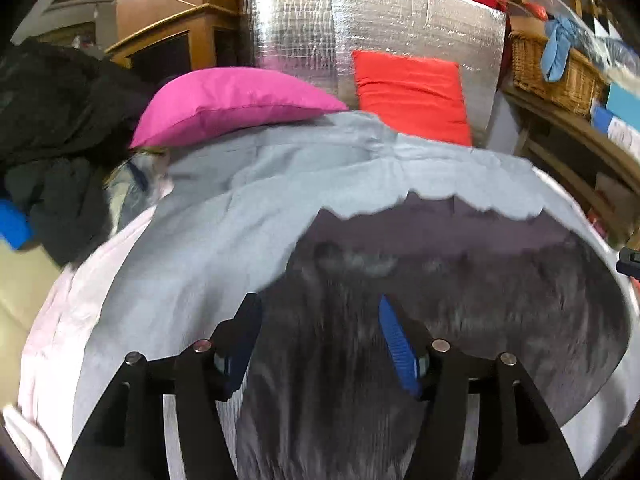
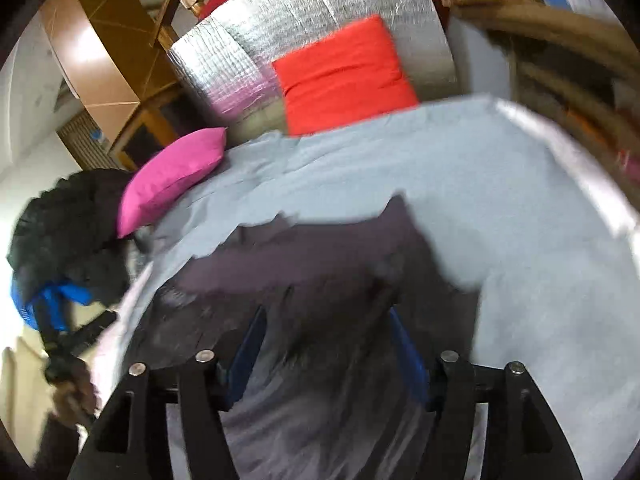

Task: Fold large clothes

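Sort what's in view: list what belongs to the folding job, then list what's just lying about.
Job:
- dark garment, between both grippers' open fingers
- left gripper
- right gripper
- grey sheet it lies on

Lying about:
- pink cushion
- red cushion
- black clothes pile
- wicker basket

garment (image 1: 400, 280): on the bed sheet (image 1: 224, 216), ahead of left tool (image 1: 320, 336)
pillows (image 1: 236, 104): beyond garment
clothes pile (image 1: 60, 140): far left

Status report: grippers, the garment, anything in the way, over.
Both hand-held grippers, left and right, open over dark garment. Garment lies on grey sheet, unfolded. Pink pillow beyond, clear.
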